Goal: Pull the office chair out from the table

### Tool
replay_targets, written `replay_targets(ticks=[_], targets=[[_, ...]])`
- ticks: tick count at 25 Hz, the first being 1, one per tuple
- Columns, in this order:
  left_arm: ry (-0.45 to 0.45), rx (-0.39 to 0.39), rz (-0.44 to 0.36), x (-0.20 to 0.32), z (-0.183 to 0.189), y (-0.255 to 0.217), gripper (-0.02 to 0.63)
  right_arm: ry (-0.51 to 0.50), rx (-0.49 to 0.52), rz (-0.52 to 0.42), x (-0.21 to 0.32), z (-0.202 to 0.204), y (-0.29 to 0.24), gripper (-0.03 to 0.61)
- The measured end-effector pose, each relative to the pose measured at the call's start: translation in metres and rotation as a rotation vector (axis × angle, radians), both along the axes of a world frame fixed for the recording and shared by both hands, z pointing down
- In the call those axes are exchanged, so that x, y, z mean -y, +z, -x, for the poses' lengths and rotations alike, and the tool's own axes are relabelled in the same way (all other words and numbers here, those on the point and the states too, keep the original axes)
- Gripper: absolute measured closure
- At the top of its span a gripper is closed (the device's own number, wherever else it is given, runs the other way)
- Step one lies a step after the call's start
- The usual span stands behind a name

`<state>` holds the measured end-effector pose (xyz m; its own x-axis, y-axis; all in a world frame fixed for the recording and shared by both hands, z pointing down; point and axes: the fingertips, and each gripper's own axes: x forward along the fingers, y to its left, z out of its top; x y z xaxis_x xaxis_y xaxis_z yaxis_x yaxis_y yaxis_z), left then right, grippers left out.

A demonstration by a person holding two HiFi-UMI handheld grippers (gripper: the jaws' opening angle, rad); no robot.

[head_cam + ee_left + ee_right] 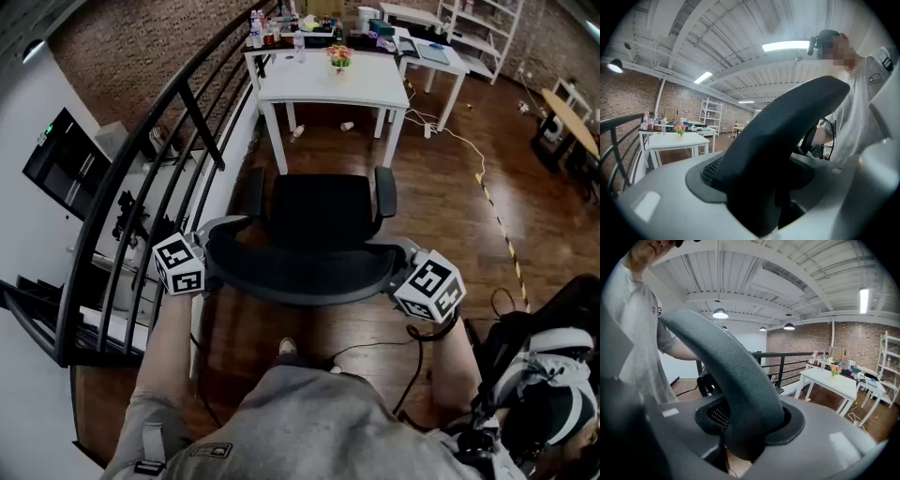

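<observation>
The black office chair (319,211) stands on the wood floor, well apart from the white table (328,84), with its seat facing the table. Its curved backrest top (300,267) is nearest me. My left gripper (212,274) grips the left end of that backrest and my right gripper (394,274) grips the right end. In the left gripper view the black backrest edge (787,122) runs between the jaws above the chair's grey frame (661,197). The right gripper view shows the same edge (726,366) set in the grey frame (825,441).
A black railing (141,159) runs along the left over a stairwell. A small flower pot (339,56) and bottles stand on the table. A cable (469,159) trails across the floor at right. A dark bag and headgear (548,375) lie bottom right. My shoe (288,349) is behind the chair.
</observation>
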<state>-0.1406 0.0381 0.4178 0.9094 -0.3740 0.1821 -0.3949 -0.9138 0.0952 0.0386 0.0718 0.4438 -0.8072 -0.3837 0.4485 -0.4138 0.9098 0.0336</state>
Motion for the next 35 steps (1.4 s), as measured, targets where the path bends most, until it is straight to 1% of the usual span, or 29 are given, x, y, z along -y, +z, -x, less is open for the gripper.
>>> replay_targets(ticks=[3, 11, 16, 23, 28, 30, 32, 35], targets=[[0.014, -0.005, 0.017, -0.021, 0.001, -0.002, 0.302, -0.001, -0.004, 0.002, -0.020, 0.002, -0.001, 0.395], [0.057, -0.012, 0.008, -0.047, 0.010, 0.001, 0.304, 0.030, -0.002, -0.012, -0.049, 0.011, 0.000, 0.391], [0.057, -0.018, 0.002, -0.049, 0.018, 0.001, 0.304, 0.038, 0.002, -0.020, -0.053, 0.019, -0.001, 0.391], [0.057, -0.022, -0.013, -0.049, 0.013, -0.002, 0.304, 0.047, 0.003, -0.036, -0.051, 0.015, -0.002, 0.383], [0.048, -0.031, -0.030, -0.046, 0.010, -0.010, 0.303, 0.067, 0.018, -0.056, -0.044, 0.012, -0.009, 0.353], [0.038, -0.047, -0.038, -0.047, 0.011, -0.010, 0.287, 0.080, 0.034, -0.058, -0.044, 0.013, -0.009, 0.333], [0.019, -0.067, -0.042, -0.049, 0.013, -0.007, 0.269, 0.101, 0.051, -0.059, -0.045, 0.012, -0.007, 0.316], [-0.024, -0.074, -0.039, -0.054, 0.022, 0.005, 0.263, 0.148, 0.075, -0.053, -0.046, 0.002, -0.001, 0.294]])
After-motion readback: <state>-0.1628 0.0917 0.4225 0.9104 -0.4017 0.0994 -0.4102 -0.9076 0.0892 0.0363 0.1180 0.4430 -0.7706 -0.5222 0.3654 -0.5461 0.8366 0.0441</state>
